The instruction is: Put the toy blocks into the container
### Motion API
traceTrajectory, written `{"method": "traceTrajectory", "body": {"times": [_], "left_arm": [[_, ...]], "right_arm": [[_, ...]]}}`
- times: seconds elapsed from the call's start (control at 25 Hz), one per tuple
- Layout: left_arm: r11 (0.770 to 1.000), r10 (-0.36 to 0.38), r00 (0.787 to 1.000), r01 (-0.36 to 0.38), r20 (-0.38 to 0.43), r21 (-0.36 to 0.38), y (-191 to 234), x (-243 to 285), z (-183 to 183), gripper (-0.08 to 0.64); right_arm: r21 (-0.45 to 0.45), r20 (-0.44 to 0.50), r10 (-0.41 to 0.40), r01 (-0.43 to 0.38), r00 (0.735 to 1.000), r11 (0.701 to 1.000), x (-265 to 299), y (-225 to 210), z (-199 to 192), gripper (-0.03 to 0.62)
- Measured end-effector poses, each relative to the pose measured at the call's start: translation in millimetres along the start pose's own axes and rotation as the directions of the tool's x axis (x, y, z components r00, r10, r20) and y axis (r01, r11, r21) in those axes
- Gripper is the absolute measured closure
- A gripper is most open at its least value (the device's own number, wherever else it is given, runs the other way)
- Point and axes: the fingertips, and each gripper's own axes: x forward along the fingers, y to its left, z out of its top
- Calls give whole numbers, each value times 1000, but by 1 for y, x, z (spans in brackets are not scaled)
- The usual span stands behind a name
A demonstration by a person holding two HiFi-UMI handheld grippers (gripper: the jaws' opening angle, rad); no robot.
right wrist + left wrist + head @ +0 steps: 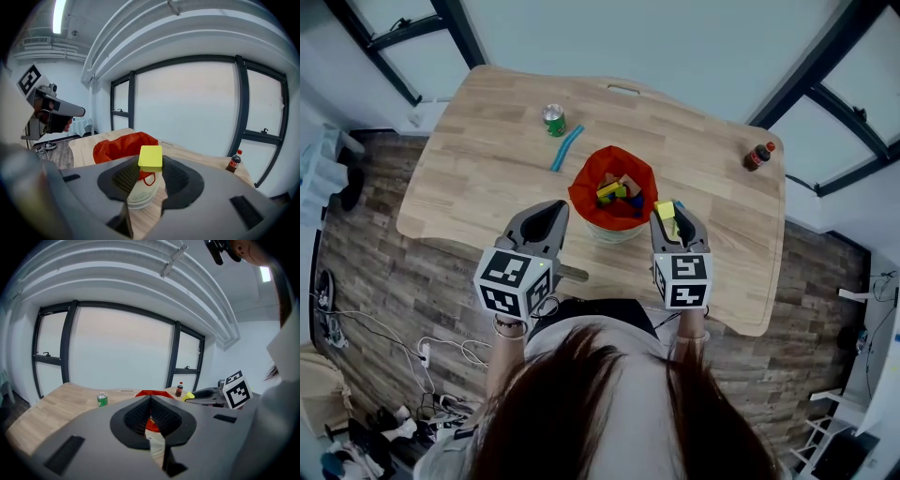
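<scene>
Several blocks (617,190) already lie in the red-lined container (586,187) mid tabletop (487,178). The right gripper (673,219) holds a yellow block (665,208) just beside its rim, the left gripper (551,208) near the other side. No other loose blocks visible; can (554,119), blue stick (566,147) and bottle (758,155) sit apart.

Left gripper view: jaws pressed together, nothing between.

Right gripper view: jaws pinching the yellow block, container just beyond. Probably only this drop remains.
</scene>
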Motion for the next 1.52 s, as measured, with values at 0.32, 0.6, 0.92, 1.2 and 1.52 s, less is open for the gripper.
{"method": "traceTrajectory", "body": {"times": [0.32, 0.6, 0.92, 1.2, 1.52], "left_arm": [[1000, 26, 1000, -26, 1, -11, 6, -8, -3, 551], [998, 57, 998, -57, 4, -23, 16, -16, -5, 551], [996, 85, 996, -85, 8, -40, 23, -23, -9, 551], [993, 110, 994, -109, 10, -53, 30, -30, -10, 551], [990, 126, 992, -125, 11, -62, 40, -32, -11, 551]], "right_arm": [[-25, 5, 36, -36, 999, 999, 7, 12, 7, 440], [-58, -4, 69, -70, 998, 996, 15, 24, 9, 440], [-96, -20, 99, -100, 995, 990, 23, 36, 8, 440], [-105, -32, 113, -116, 993, 988, 30, 41, 9, 440], [-103, -30, 110, -113, 993, 988, 36, 42, 10, 440]]}}
